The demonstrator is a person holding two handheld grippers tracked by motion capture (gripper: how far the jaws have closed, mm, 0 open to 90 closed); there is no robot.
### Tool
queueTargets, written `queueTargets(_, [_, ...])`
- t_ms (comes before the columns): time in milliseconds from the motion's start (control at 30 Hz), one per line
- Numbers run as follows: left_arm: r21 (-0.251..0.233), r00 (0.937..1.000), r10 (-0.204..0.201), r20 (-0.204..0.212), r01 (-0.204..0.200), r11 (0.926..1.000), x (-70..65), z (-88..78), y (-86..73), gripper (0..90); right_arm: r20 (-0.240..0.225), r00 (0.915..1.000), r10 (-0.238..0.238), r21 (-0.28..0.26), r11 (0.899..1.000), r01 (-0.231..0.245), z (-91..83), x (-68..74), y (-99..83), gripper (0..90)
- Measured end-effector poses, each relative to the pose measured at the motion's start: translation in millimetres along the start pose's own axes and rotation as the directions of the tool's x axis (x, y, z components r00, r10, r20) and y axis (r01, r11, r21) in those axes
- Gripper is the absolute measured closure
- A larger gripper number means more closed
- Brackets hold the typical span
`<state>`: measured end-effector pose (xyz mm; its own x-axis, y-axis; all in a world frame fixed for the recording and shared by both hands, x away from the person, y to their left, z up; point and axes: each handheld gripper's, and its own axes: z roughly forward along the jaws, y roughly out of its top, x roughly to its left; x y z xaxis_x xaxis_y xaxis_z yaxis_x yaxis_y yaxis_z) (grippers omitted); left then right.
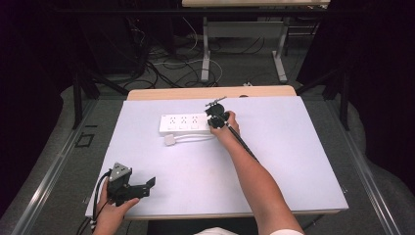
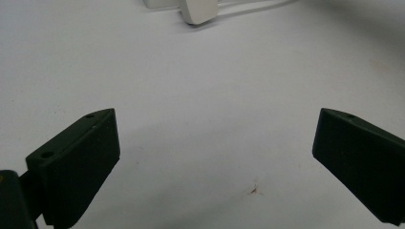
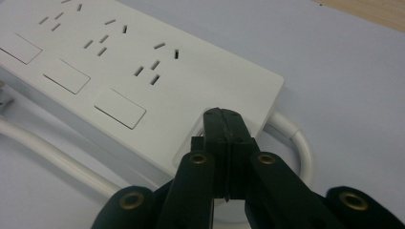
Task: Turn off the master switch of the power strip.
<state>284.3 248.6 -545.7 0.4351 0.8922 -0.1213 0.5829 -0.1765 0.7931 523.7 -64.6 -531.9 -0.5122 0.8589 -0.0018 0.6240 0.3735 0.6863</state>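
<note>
A white power strip (image 1: 183, 123) with three socket groups lies across the middle of the table. Its white cable (image 1: 195, 138) curls along the front to a white plug (image 1: 170, 139). My right gripper (image 1: 215, 120) is at the strip's right end. In the right gripper view the strip (image 3: 119, 62) runs up to the left, and my right gripper (image 3: 224, 119) is shut with nothing between its jaws. Its tip is over a rounded switch (image 3: 188, 143) at the strip's end; contact is unclear. My left gripper (image 1: 147, 187) stands open near the front left corner. In its own view the left gripper (image 2: 215, 143) faces bare table, with the plug (image 2: 198, 10) far ahead.
A pale sheet (image 1: 274, 161) covers the table, with a wooden edge (image 1: 210, 92) at the far side. Behind it are another table's legs (image 1: 205, 54) and loose cables on the floor. The strip's cable (image 3: 301, 143) loops just right of my right jaws.
</note>
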Motion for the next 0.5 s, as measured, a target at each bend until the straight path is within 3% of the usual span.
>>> queueTargets(300, [0.002,1.0,-0.002,0.001,0.002,1.0,0.3,0.0,0.4,2.3,-0.005,0.9999,0.011,-0.001,1.0,-0.011,-3.2,-0.1,1.1,90.0])
queueTargets(500, [0.005,1.0,0.002,0.001,-0.002,1.0,-0.5,2.0,0.9,2.3,-0.01,1.0,0.002,0.0,1.0,-0.002,-4.6,2.9,0.7,84.6])
